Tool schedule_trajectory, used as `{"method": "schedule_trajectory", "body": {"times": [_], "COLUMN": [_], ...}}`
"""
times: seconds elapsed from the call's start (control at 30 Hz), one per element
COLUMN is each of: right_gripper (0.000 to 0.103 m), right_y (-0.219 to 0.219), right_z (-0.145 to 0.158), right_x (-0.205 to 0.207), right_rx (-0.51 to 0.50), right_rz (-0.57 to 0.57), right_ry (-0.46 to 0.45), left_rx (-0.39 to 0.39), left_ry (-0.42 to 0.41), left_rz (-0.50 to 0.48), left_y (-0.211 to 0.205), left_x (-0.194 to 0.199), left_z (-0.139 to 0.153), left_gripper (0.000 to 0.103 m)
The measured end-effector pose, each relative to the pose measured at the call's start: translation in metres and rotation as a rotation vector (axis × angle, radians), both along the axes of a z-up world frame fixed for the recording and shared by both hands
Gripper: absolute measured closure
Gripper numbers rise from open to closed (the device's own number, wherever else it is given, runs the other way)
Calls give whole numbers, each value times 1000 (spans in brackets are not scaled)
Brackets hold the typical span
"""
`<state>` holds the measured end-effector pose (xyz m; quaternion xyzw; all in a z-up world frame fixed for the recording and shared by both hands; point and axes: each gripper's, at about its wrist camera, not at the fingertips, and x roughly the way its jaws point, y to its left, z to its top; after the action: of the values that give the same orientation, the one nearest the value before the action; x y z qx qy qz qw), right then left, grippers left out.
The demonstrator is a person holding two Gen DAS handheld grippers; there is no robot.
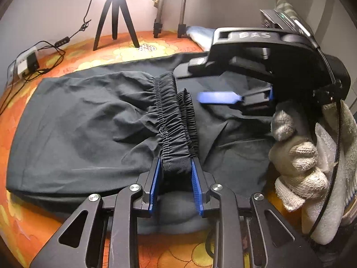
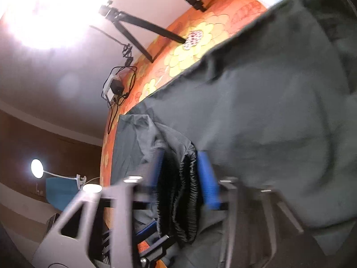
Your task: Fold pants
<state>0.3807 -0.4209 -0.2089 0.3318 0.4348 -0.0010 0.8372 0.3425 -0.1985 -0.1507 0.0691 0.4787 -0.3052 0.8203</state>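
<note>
Clamped between the left claw point(image 1: 175, 167) pads: the gathered waistband point(image 1: 174, 120), running straight ahead from the tips, pants point(image 1: 84, 122) spread flat beyond and to both sides. Right claw point(image 1: 223, 82) ahead and to the right, jaws apart, gripping nothing. Best to keep the pinch firm and lay the band down squarely, edges aligned.
</note>
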Motion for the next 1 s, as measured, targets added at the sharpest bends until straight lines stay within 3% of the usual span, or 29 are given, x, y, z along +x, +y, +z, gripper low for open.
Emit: {"method": "schedule_trajectory", "body": {"times": [0.2,0.3,0.37,0.43,0.57,0.6,0.83,1.0], "right_gripper": [37,37,37,46,76,79,85,86], "right_y": [3,18,25,31,39,38,28,17], "right_z": [-9,-12,-11,-14,-17,-18,5,39], "right_x": [3,7,9,12,15,16,6,-5], "right_rx": [22,-31,-68,-70,-144,-137,-116,-166], "right_rz": [55,93,112,130,150,147,131,129], "right_ry": [32,35,38,46,59,62,18,-18], "left_rx": [-11,-10,8,27,39,32,-46,-39], "left_ry": [7,4,-11,-29,-17,-9,32,-65], "left_rz": [7,-5,-18,-15,-5,2,-25,-7], "left_y": [-1,-2,-4,-6,-7,-6,-2,12], "left_x": [2,0,-4,-6,-3,-1,-11,-9], "left_z": [0,0,2,1,-5,-6,9,36], "left_gripper": [77,71,55,45,45,45,45,45]}}
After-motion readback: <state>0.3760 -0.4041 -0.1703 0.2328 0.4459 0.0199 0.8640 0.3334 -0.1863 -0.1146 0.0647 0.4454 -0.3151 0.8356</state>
